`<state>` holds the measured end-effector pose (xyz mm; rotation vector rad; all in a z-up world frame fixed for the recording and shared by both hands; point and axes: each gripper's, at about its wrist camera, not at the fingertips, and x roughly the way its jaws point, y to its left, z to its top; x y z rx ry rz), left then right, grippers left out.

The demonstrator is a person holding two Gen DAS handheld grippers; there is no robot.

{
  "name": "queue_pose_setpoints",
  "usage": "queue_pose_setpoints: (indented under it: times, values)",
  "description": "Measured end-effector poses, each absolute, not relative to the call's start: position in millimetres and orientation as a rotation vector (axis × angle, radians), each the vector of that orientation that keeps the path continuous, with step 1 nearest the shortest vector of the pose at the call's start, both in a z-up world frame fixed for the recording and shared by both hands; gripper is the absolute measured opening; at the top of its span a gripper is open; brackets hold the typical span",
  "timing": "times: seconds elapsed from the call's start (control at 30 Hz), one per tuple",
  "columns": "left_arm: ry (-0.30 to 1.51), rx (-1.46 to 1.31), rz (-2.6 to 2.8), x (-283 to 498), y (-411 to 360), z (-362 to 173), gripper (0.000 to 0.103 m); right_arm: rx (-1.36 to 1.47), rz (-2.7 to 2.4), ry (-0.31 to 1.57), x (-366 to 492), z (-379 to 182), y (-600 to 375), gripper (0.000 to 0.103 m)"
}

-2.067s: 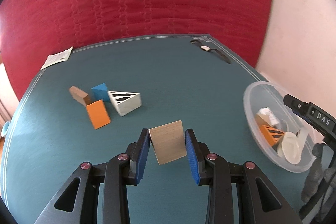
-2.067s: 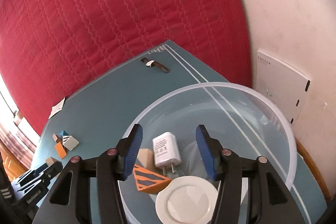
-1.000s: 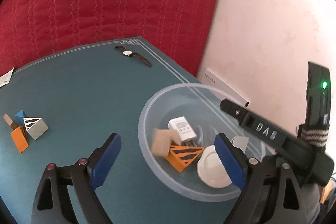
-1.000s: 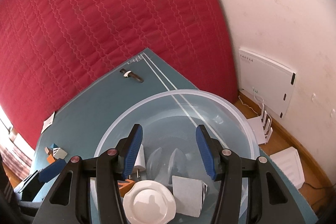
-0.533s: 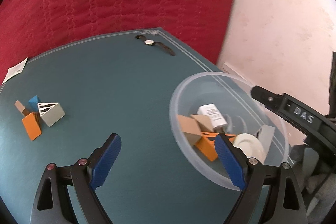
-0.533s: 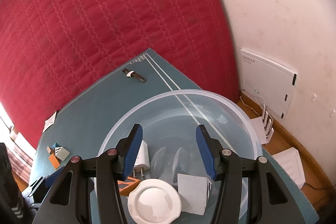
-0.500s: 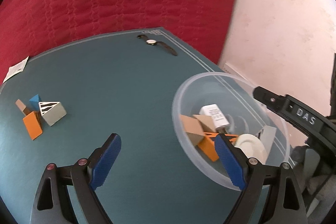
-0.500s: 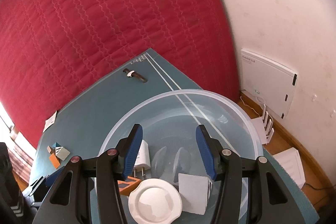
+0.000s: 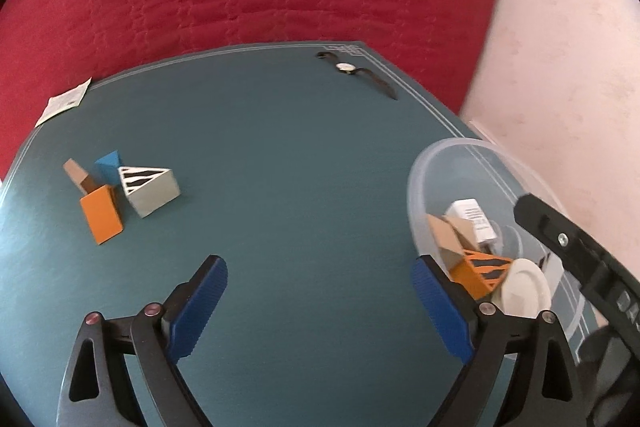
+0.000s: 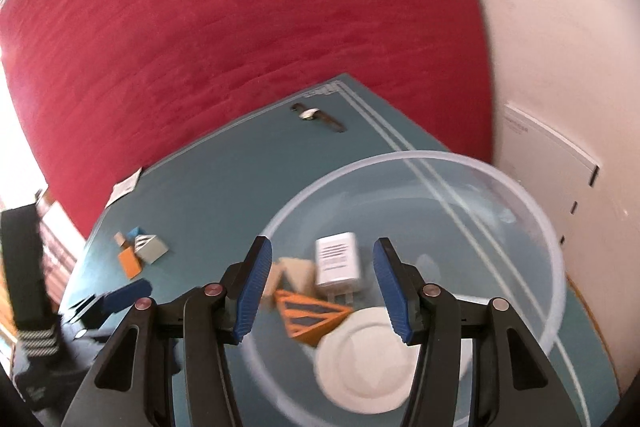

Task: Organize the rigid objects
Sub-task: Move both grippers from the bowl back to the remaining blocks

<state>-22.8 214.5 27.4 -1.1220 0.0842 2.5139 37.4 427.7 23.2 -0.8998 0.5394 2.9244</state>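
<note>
Risk of scattering block cluster (image 9: pixel 120 193) ahead-left of spread, empty left gripper (image 9: pixel 320 301) on careless approach; right gripper (image 10: pixel 322 285) parted, empty, over bowl (image 10: pixel 552 247).

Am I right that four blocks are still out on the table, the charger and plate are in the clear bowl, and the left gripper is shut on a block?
Not quite. The left gripper is open and holds nothing, as the left wrist view shows. The rest stands: four blocks sit on the table, and the charger and plate lie in the clear bowl.
</note>
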Motion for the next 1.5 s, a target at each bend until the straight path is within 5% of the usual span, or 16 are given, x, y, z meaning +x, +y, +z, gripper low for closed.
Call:
queue_pose_setpoints:
  times: [0.5,1.07,1.5]
  values:
    - [0.037,-1.184,2.635,-43.8,161.9,29.1,0.096,-0.95,3.026,0.359,45.9,28.3,376.3,0.055]
    - [-0.019,-1.236,2.815,-75.1,84.2,29.8,0.1,-1.066,3.063,0.305,39.5,22.1,333.7,0.069]
    - [0.096,-1.244,2.894,-104.8,68.8,16.0,0.095,-1.098,3.096,0.225,31.6,18.9,301.7,0.069]
